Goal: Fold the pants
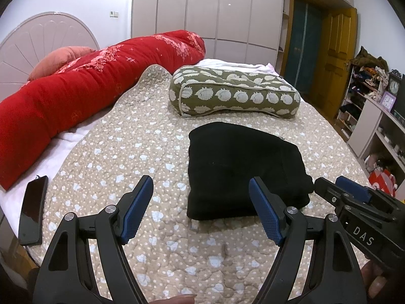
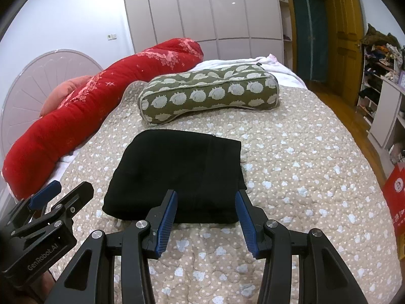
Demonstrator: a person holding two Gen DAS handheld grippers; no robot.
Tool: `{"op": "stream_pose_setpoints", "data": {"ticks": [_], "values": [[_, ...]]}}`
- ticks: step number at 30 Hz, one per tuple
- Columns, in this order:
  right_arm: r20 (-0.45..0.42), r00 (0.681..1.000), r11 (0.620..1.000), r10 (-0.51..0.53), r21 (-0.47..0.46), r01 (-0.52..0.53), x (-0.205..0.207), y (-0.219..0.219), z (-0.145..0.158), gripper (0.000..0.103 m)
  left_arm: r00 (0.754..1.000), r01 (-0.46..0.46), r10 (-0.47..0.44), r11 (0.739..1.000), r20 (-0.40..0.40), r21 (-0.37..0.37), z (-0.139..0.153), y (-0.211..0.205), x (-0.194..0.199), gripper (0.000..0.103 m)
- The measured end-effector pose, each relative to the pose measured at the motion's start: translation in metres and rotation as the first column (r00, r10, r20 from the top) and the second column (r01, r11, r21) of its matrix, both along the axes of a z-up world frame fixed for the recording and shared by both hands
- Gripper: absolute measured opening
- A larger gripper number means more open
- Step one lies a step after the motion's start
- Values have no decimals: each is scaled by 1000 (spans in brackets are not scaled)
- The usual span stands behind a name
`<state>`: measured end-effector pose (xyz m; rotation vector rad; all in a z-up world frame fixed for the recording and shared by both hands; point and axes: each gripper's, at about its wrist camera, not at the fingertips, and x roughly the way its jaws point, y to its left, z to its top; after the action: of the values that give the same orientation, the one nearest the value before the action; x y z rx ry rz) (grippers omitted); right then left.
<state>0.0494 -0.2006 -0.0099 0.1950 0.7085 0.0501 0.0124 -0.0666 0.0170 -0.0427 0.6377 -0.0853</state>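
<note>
Pants (image 2: 177,174) already sit as a compact black rectangular bundle on the bed's quilted cover (image 2: 291,177), just in front of the green hedgehog-print pillow (image 2: 210,91). Judgement: folding looks done or one tidy-up short; nothing is gripped.

Left claw (image 1: 201,210) released, jaws wide apart, hovering above the quilt at the bundle's near-left corner. Right claw (image 2: 206,221) also released, narrower gap, lined up on the bundle's near edge, apparently clear of the fabric.

Next move, if any: press or square the near edge, where the layers look slightly uneven at the right corner, or back off.

Materials:
- Pants: thick, matte, fleece-like knit; soft rounded fold edges; stacked layers visible at the near side. Likely springs open a little if not flattened.
- Quilt: beige, stitched, puffy, pale-blue heart print.
- Red floral bolster (image 1: 76,88) along the far-left side.
- Black phone (image 1: 34,210) at the bed's left edge, well apart from the pants.
</note>
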Motion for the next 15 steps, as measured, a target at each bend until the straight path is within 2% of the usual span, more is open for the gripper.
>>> {"op": "stream_pose_setpoints", "data": {"ticks": [15], "values": [[-11,1000,1000,15,-1,-15,6,3,-3,46,1000,-5,5,1000,-24,-4,-7,2,6,79]]}}
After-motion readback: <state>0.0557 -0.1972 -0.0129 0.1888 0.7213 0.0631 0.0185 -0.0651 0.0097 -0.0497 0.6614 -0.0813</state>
